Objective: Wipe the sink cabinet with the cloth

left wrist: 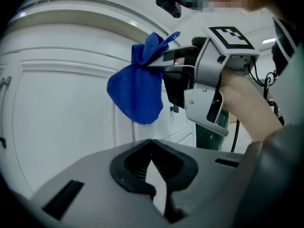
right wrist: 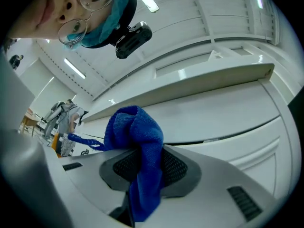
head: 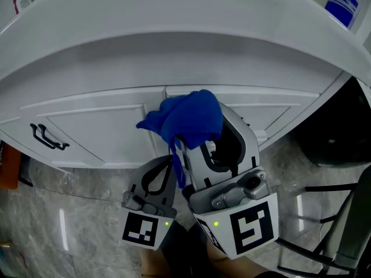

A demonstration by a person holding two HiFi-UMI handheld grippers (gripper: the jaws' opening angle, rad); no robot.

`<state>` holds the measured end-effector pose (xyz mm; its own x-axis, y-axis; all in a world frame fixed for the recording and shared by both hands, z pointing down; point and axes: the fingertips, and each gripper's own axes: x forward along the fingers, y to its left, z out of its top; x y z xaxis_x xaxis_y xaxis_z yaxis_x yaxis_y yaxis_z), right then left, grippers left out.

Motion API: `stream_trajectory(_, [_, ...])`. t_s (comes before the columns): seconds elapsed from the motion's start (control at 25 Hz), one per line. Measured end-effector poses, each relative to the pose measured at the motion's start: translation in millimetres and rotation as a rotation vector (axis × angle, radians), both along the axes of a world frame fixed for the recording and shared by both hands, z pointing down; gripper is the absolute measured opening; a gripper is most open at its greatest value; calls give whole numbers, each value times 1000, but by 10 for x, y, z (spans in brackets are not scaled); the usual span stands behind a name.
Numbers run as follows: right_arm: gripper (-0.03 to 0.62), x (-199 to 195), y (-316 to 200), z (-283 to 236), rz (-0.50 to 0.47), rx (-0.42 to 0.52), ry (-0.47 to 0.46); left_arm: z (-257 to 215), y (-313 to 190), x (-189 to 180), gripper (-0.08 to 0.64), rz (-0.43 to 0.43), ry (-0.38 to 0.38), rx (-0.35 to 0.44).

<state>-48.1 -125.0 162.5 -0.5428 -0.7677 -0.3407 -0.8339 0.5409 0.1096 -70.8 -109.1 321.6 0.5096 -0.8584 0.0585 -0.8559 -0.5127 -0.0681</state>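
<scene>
The right gripper (head: pixel 204 148) has its jaws clamped on the blue cloth (head: pixel 188 117), which bunches above the fingertips and trails down between them. The cloth sits in front of the white cabinet (head: pixel 116 133), over the seam between its two doors near their top edge; whether it touches the doors cannot be told. The left gripper (head: pixel 165 169) hangs just below the cloth, lower on the cabinet front, jaws closed together and empty. A black handle (head: pixel 47 138) is on the cabinet's left door.
</scene>
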Motion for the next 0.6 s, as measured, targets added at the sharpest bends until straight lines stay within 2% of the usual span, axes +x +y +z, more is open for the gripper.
stream_trajectory(0.28, [115,-31,-2,61,2,-46,12,24,17,47,3,19,-7,-3])
stream_trajectory(0.6, [115,-23,0,79,-12,-37,32,33,16,174,3,48,-2,-5])
